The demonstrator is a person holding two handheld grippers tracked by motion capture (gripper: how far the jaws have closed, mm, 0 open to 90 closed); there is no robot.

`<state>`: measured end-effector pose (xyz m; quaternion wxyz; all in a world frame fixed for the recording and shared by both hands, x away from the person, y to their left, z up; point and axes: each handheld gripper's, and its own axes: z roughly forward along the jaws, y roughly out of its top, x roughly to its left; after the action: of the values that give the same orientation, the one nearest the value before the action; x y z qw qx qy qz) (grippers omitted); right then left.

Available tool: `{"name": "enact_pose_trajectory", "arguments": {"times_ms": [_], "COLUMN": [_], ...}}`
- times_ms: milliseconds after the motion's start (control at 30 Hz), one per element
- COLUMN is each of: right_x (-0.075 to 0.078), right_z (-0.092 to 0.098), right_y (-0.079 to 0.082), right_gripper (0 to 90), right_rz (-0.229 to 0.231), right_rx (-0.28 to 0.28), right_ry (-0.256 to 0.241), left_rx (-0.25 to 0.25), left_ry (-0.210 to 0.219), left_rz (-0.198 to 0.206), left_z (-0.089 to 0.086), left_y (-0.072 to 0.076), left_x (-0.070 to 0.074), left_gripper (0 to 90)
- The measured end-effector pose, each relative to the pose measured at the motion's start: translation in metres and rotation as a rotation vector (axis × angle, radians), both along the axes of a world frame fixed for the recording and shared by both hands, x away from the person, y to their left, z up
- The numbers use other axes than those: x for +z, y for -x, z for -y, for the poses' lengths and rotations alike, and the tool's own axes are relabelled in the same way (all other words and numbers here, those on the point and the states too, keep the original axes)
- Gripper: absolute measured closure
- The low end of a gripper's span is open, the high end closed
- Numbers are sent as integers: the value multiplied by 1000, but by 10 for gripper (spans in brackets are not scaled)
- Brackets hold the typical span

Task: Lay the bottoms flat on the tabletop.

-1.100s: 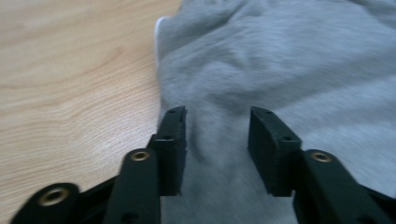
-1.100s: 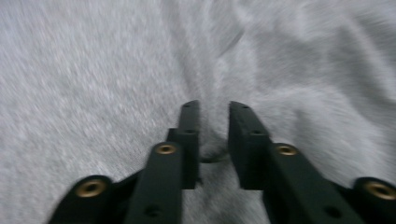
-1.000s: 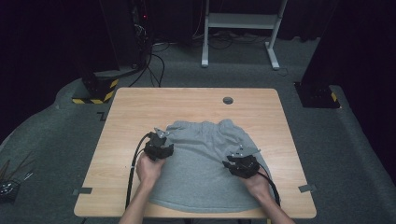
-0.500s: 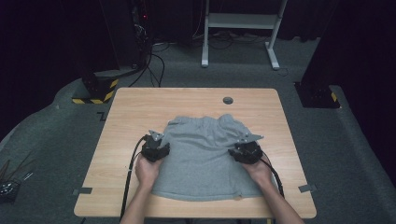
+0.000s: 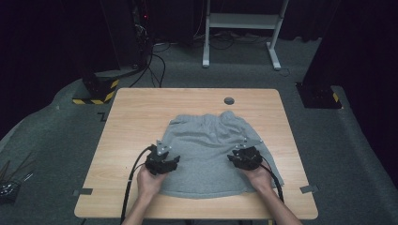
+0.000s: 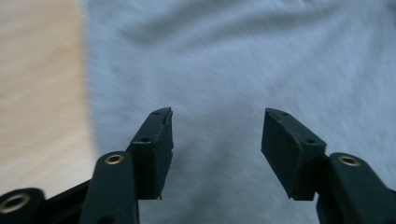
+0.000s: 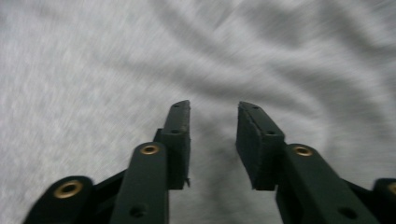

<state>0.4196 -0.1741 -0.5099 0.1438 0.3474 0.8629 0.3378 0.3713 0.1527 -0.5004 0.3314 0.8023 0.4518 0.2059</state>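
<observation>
A grey cloth garment (image 5: 206,150) lies spread flat on the wooden table (image 5: 136,117), with a gathered band at its far edge. The left gripper (image 5: 163,158) rests over the garment's left side, held by a hand. In the left gripper view the left gripper (image 6: 217,114) stands open above grey fabric (image 6: 243,60), with bare wood (image 6: 37,84) to its left. The right gripper (image 5: 246,154) sits over the garment's right side. In its own view the right gripper (image 7: 214,106) is open by a narrower gap, over wrinkled grey fabric (image 7: 116,60). Nothing lies between either pair of jaws.
A round cable hole (image 5: 229,100) sits near the table's far edge. Tape strips (image 5: 82,191) (image 5: 309,189) mark the near corners. Beyond the table are a white frame (image 5: 244,28), black stands and floor cables (image 5: 155,61).
The right gripper moved away from the person, up along the garment's right side. The left gripper slid slightly nearer the person. The garment's outline shifted a little.
</observation>
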Motion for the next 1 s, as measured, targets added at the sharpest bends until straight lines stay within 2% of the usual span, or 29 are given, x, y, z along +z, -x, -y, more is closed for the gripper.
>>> {"name": "enact_pose_trajectory", "arguments": {"times_ms": [33, 67, 100, 133, 200, 267, 300, 367, 467, 533, 567, 600, 633, 700, 733, 767, 833, 900, 933, 967, 1000], "right_x": [-4, -5, -5, -5, -6, -6, -6, -6, -4, -5, -7, -8, -7, -5, -4, -3, -1, 1, 3, 5, 8], "right_z": [-3, -4, -4, -5, -7, -6, -4, 1, 9, 12, 12, 11, 10, 10, 10, 10, 13, 18, 22, 28, 33], "right_y": [2, 7, 11, 17, 33, 44, 46, 46, 41, 37, 37, 39, 42, 50, 53, 57, 56, 50, 44, 37, 29], "right_gripper": [683, 686, 682, 672, 658, 631, 611, 575, 543, 541, 541, 548, 557, 557, 557, 573, 578, 562, 552, 532, 525], "right_rz": [-10, 4, -2, -1, 26, 38, 30, 15, 27, 15, -4, 16, 10, -8, -16, -31, -41, -9, 25, 40, 57], "right_rx": [10, 14, 24, 40, 75, 103, 105, 98, 41, 19, 24, 39, 57, 101, 125, 168, 182, 130, 69, 5, -61], "right_ry": [9, 0, -7, -9, 10, 12, 6, -4, -25, -40, -29, -21, -14, -7, -3, 1, -2, -6, -30, -51, -52], "left_rx": [-9, -7, -4, 4, 7, -2, -9, -20, -56, -65, -64, -63, -57, -42, -33, -33, -27, -16, -7, 5, 16], "left_ry": [-1, 9, 23, 44, 56, 31, 21, 17, -14, -31, -34, -40, -38, -32, -29, -28, -25, -14, -9, -5, 3], "left_rz": [-23, -45, -65, -47, -47, -34, -29, -35, -51, -57, -60, -63, -65, -72, -66, -62, -41, -20, -8, 3, 12], "left_z": [3, 4, 4, 3, 2, 2, 2, 0, -1, -3, -3, -4, -5, -7, -7, -6, -3, 0, 1, 1, 1], "left_y": [1, 2, 4, 8, 16, 23, 26, 31, 37, 40, 40, 40, 41, 40, 38, 37, 34, 28, 25, 21, 17], "left_x": [-5, -11, -15, -17, -17, -17, -17, -16, -13, -12, -12, -11, -11, -10, -10, -10, -9, -7, -6, -5, -5], "left_gripper": [458, 471, 479, 475, 483, 491, 515, 587, 755, 825, 843, 847, 847, 803, 733, 611, 506, 458, 448, 439, 427]}}
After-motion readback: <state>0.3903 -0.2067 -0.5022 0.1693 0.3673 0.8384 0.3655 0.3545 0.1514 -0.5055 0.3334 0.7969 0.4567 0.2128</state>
